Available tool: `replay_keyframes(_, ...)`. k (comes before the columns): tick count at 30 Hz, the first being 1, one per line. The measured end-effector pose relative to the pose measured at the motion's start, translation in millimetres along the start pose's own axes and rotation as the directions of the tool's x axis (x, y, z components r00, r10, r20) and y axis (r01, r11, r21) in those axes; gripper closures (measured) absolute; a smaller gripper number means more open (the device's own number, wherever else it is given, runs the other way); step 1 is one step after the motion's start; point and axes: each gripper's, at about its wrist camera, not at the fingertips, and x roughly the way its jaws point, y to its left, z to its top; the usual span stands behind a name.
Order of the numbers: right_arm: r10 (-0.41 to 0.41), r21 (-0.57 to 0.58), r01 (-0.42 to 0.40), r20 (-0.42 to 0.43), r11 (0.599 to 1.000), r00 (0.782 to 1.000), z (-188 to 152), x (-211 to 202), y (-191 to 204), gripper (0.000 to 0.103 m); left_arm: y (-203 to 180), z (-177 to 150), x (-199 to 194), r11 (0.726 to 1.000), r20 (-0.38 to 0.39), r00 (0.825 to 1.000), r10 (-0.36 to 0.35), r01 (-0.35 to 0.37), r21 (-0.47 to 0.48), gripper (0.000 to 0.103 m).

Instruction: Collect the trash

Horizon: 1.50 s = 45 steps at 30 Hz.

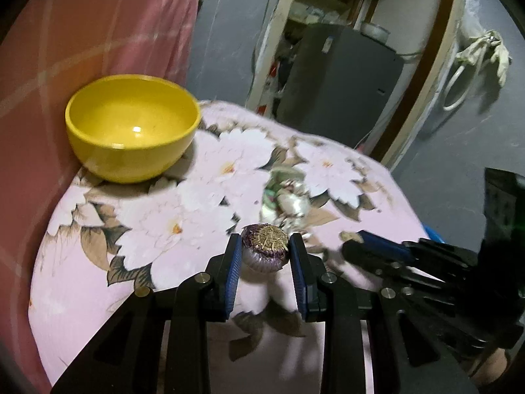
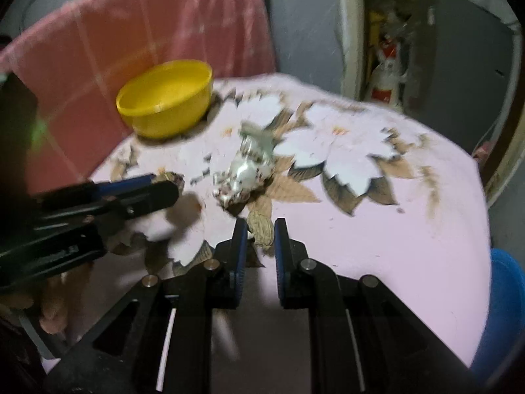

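In the left wrist view my left gripper (image 1: 265, 237) is shut on a purple onion end (image 1: 266, 250) with a dry rooty top, held just above the floral cloth. My right gripper (image 2: 261, 222) is shut on a tan peanut shell (image 2: 262, 233) that pokes out past its blue pads. A crumpled silvery wrapper (image 2: 241, 174) lies on the cloth ahead of both grippers, and shows as the wrapper (image 1: 290, 198) in the left wrist view. A yellow bowl (image 1: 131, 128) stands at the far left against the pink backrest. The right gripper (image 1: 352, 241) reaches in from the right, beside the left one.
The pink floral cloth (image 2: 410, 216) covers a rounded seat that drops off at the right edge. A pink checked backrest (image 1: 98, 32) rises behind the bowl. A blue container (image 2: 507, 298) sits low at the right. A doorway with a grey cabinet (image 1: 341, 78) lies beyond.
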Motion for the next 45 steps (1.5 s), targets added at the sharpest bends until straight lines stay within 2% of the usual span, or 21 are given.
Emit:
replay_keyframes(4, -0.040, -0.008, 0.042, 0.147, 0.999, 0.988, 4, -37, 3, 0.079, -14, 6, -13, 1.000, 0.068, 0.997, -0.024, 0.023, 0.013, 0.078)
replay_keyframes(9, -0.085, -0.012, 0.093, 0.315, 0.996, 0.945, 7, -81, 6, 0.079, -36, 15, -35, 0.998, 0.179, 0.982, -0.059, 0.052, 0.043, 0.078)
replay_keyframes(15, -0.125, 0.035, 0.122, 0.421, 0.992, 0.898, 9, -122, -3, 0.079, -65, 24, -59, 0.994, 0.285, 0.955, -0.078, 0.052, 0.099, 0.078)
replay_keyframes(21, -0.178, 0.095, 0.150, 0.486, 0.984, 0.856, 2, -153, -15, 0.079, -94, 27, -73, 0.986, 0.339, 0.935, -0.106, 0.054, 0.157, 0.078)
replay_keyframes(36, -0.313, 0.212, 0.233, 0.547, 0.949, 0.776, -34, -219, -62, 0.079, -181, 24, -86, 0.944, 0.384, 0.890, -0.247, 0.131, 0.304, 0.078)
replay_keyframes(42, -0.368, 0.251, 0.273, 0.544, 0.929, 0.754, -49, -240, -84, 0.079, -214, 21, -74, 0.920, 0.356, 0.884, -0.304, 0.175, 0.352, 0.078)
replay_keyframes(45, -0.389, 0.269, 0.286, 0.535, 0.920, 0.750, -59, -246, -96, 0.079, -231, 18, -65, 0.908, 0.333, 0.886, -0.323, 0.191, 0.372, 0.078)
